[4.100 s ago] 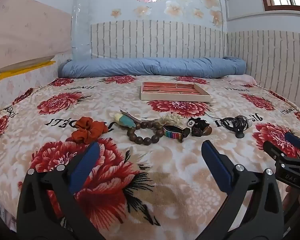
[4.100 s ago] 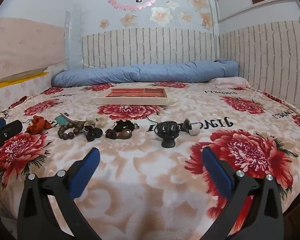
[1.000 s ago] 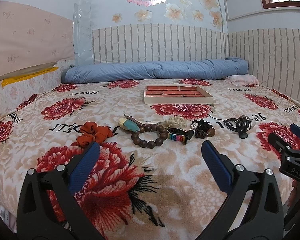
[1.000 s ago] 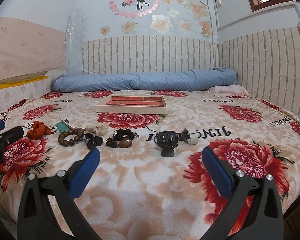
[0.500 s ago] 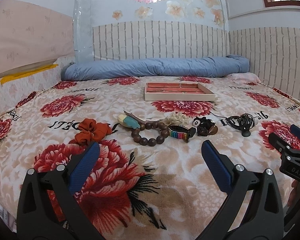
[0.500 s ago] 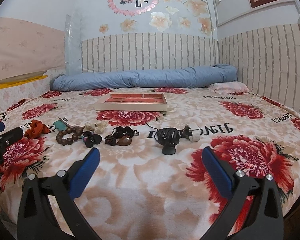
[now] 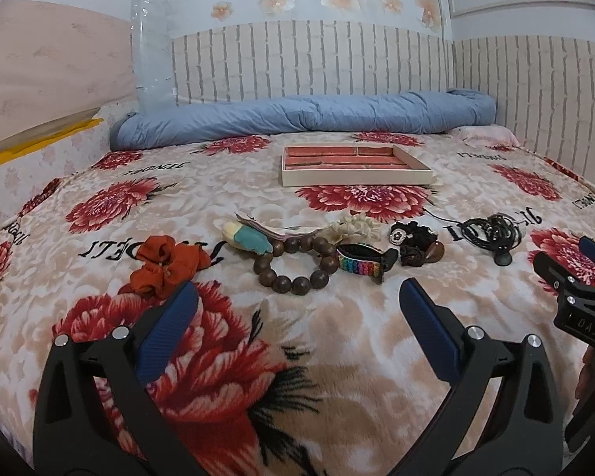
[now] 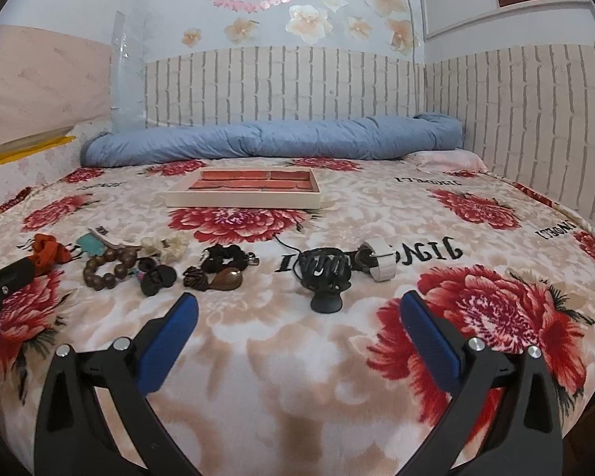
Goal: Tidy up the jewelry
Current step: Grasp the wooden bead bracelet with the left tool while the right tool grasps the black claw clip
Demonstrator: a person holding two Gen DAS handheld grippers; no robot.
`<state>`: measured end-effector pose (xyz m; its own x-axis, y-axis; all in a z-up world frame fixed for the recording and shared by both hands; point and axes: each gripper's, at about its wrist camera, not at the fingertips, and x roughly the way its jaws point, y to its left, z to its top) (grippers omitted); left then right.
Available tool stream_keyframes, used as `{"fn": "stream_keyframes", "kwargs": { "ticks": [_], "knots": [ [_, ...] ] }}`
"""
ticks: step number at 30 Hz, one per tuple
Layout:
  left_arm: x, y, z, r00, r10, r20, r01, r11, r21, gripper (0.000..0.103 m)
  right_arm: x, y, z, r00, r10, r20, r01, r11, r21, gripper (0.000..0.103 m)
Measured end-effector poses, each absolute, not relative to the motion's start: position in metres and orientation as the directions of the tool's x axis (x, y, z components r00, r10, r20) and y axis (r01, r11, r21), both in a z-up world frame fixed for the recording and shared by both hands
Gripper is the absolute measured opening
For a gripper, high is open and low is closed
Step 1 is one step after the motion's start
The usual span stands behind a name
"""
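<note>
Floral bedding in beige and red covers the bed point(image 7: 337, 341), with a rolled blue quilt point(image 7: 305, 119) along the brick-patterned wall at the far side. From the left wrist view, the left gripper point(image 7: 293, 297) hovers low over the blanket with its blue-padded jaws spread wide and nothing between them. Straight ahead of it lies a wooden bead bracelet point(image 7: 295, 263); an orange scrunchie point(image 7: 164, 263) sits ahead to its left, just beyond the left fingertip, and a rainbow watch band point(image 7: 363, 261) touches the beads on the right. Further right along the same row are a cream scrunchie point(image 7: 355, 229), a dark cluster of hair ties and a brown pendant point(image 7: 416, 244), and a black claw clip point(image 7: 496, 236). Beyond the row, well apart, rests the jewelry tray point(image 7: 355, 176) with its red-lined compartments. From the right wrist view, the right gripper point(image 8: 299, 309) is likewise wide open and empty — the black claw clip point(image 8: 327, 273) stands just ahead between its fingertips, with a white ring-shaped piece point(image 8: 380, 263) beside it. The bead bracelet point(image 8: 107, 267) and the orange scrunchie point(image 8: 49, 252) lie far to its left, and the tray point(image 8: 244, 198) sits beyond, slightly left.
</note>
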<state>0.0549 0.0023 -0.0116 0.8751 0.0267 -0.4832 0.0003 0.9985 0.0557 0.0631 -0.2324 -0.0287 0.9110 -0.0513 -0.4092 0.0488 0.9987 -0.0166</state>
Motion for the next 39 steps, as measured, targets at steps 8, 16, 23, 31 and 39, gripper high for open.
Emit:
{"fn": "stream_keyframes", "kwargs": {
  "ticks": [8, 16, 23, 31, 39],
  "knots": [
    [0.094, 0.003, -0.014, 0.847, 0.006, -0.532, 0.019, 0.999, 0.041, 0.098, 0.104, -0.237, -0.028, 0.884, -0.059, -0.463, 0.045, 0.998, -0.041, 0.099],
    [0.145, 0.008, -0.030, 0.779, 0.026, -0.626, 0.009, 0.999, 0.053, 0.098, 0.149, -0.249, -0.045, 0.812, -0.077, -0.578, 0.061, 0.997, -0.048, 0.099],
    [0.173, 0.011, -0.049, 0.709, -0.005, -0.706, 0.044, 0.998, 0.037, 0.076, 0.170, -0.251, -0.054, 0.776, -0.089, -0.624, 0.065, 0.996, -0.061, 0.099],
    [0.188, 0.004, -0.066, 0.649, -0.033, -0.760, 0.089, 0.996, 0.032, 0.071, 0.183, -0.254, -0.060, 0.744, -0.085, -0.662, 0.064, 0.996, -0.055, 0.089],
    [0.203, 0.001, -0.071, 0.618, -0.059, -0.784, 0.108, 0.994, 0.011, 0.058, 0.197, -0.255, -0.069, 0.700, -0.091, -0.708, 0.067, 0.996, -0.062, 0.071]
  ]
}}
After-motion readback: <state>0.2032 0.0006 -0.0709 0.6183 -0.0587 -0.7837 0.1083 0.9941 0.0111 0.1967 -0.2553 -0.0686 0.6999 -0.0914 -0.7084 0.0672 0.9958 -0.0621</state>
